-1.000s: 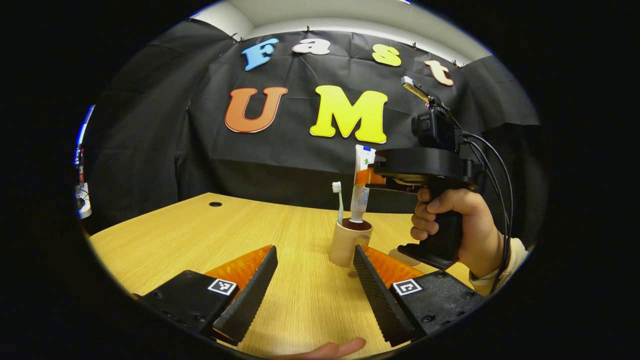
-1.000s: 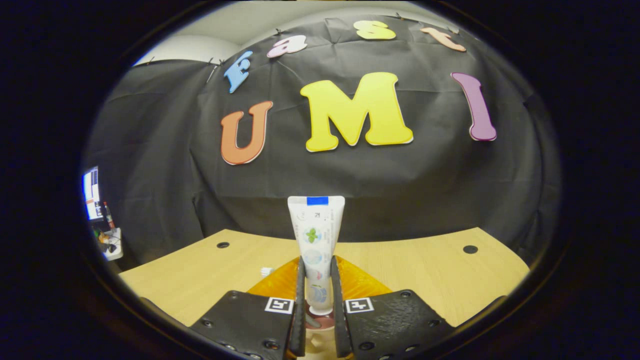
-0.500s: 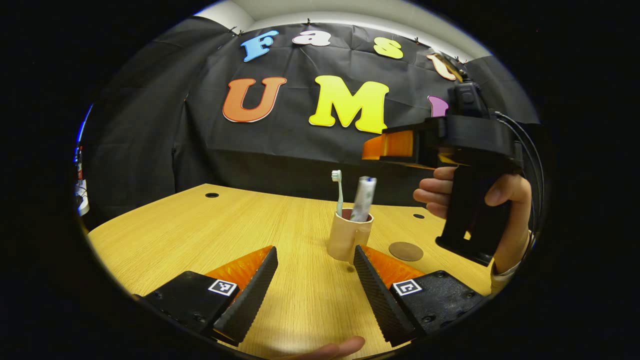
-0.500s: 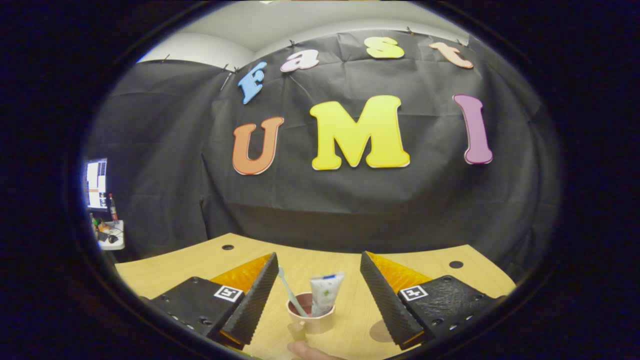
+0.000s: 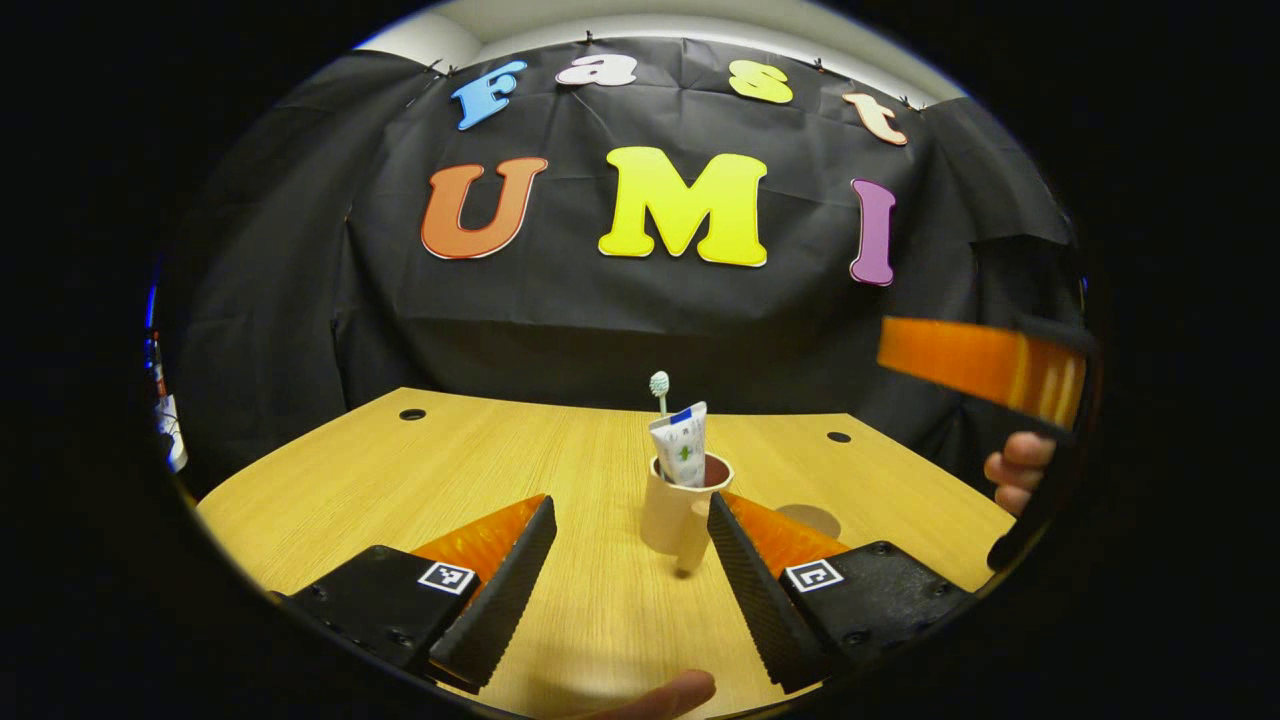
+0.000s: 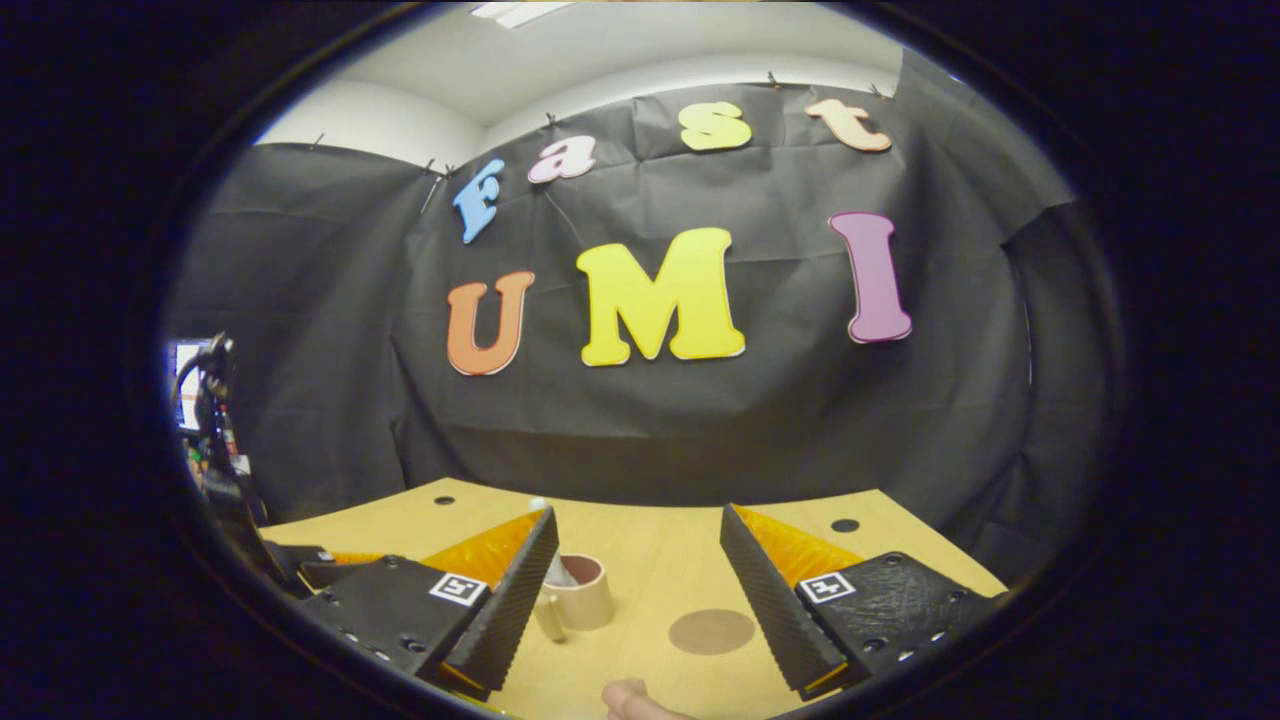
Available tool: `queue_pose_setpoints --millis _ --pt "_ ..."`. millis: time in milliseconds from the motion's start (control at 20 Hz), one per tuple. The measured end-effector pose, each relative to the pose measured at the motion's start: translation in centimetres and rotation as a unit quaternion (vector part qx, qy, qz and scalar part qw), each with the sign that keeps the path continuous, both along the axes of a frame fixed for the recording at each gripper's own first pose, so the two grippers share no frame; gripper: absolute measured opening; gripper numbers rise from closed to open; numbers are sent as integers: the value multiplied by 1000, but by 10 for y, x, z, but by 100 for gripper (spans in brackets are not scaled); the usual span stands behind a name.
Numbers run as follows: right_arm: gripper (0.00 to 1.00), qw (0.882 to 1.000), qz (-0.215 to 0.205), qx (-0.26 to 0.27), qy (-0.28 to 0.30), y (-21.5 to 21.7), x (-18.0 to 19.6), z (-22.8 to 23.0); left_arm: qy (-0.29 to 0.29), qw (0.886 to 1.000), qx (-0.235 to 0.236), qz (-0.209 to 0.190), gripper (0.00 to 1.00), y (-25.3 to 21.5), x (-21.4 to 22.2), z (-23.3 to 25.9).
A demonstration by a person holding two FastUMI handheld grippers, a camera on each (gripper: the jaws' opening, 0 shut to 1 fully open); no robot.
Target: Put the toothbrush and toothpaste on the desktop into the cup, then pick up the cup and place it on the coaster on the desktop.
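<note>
- Cup (image 5: 672,508): beige, dark inside, upright on the desk (image 5: 560,450), small handle facing the left gripper view's camera; seen in that view just ahead of the left gripper (image 5: 630,580), close to the tip of its right finger, apart from both fingers.
- Toothbrush (image 5: 659,385): upright in the cup, pale head sticking out above the toothpaste.
- Toothpaste (image 5: 682,455): white tube with blue band at the top, standing in the cup, leaning against the rim.
- Coaster (image 6: 711,631): flat brown disc on the desk, nothing on it; in the right gripper view, beside the cup (image 6: 580,592) on its right, with a bare strip of wood between them.
- Left gripper: jaws spread wide, nothing between them, fingers low over the desk.
- Right gripper (image 6: 640,590): jaws spread wide, nothing held; cup partly hidden behind its left finger, coaster in the gap between the fingers.
- Right gripper also seen at the right edge of the left gripper view (image 5: 985,365), raised above the desk, a hand (image 5: 1018,470) below it; well apart from the cup.
- Open room: bare wood left of the cup and toward the far edge; two cable holes near the far edge (image 5: 412,414) (image 5: 838,437); near edge close beneath both grippers.
- Fingertip at the bottom of each view (image 5: 665,693) (image 6: 630,697).
</note>
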State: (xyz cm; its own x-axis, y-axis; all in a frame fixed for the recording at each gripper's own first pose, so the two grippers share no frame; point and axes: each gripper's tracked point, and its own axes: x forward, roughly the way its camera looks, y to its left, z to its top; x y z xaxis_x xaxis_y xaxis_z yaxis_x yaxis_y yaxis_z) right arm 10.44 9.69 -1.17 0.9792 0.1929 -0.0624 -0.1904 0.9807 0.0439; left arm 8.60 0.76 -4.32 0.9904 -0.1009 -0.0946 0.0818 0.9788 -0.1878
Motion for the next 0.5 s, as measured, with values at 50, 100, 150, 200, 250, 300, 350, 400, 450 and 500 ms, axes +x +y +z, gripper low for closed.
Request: queue_pose_setpoints --millis 50,100,150,200,250,300,350,400,450,500 --pt "97 1000 -5 -3 -1 -13 -5 -4 6 1000 8 -2 96 -4 6 5" --pt "96 1000 -14 -7 -3 -26 -9 -8 16 1000 18 -2 97 -7 11 9" --pt "96 1000 -18 -7 -5 -37 -13 -11 28 999 29 -2 96 -10 17 9" --pt "97 1000 -23 -4 -6 -46 -17 -14 38 999 37 3 96 -12 22 10" --pt "95 1000 -26 -3 -7 -55 -19 -16 43 998 49 4 97 -17 27 14" --pt "95 999 -32 -3 -10 -63 -21 -18 52 997 58 7 96 -19 33 15" --pt "96 999 -35 -2 -11 -71 -24 -20 67 996 62 8 95 -21 39 14" --pt "97 999 -36 -1 -10 -76 -26 -25 87 995 57 1 94 -25 43 13" --pt "95 999 -35 -1 -6 -80 -27 -29 107 993 49 -4 94 -28 50 11" --pt "96 999 -35 -1 -4 -84 -28 -33 132 990 38 -11 94 -31 55 9"
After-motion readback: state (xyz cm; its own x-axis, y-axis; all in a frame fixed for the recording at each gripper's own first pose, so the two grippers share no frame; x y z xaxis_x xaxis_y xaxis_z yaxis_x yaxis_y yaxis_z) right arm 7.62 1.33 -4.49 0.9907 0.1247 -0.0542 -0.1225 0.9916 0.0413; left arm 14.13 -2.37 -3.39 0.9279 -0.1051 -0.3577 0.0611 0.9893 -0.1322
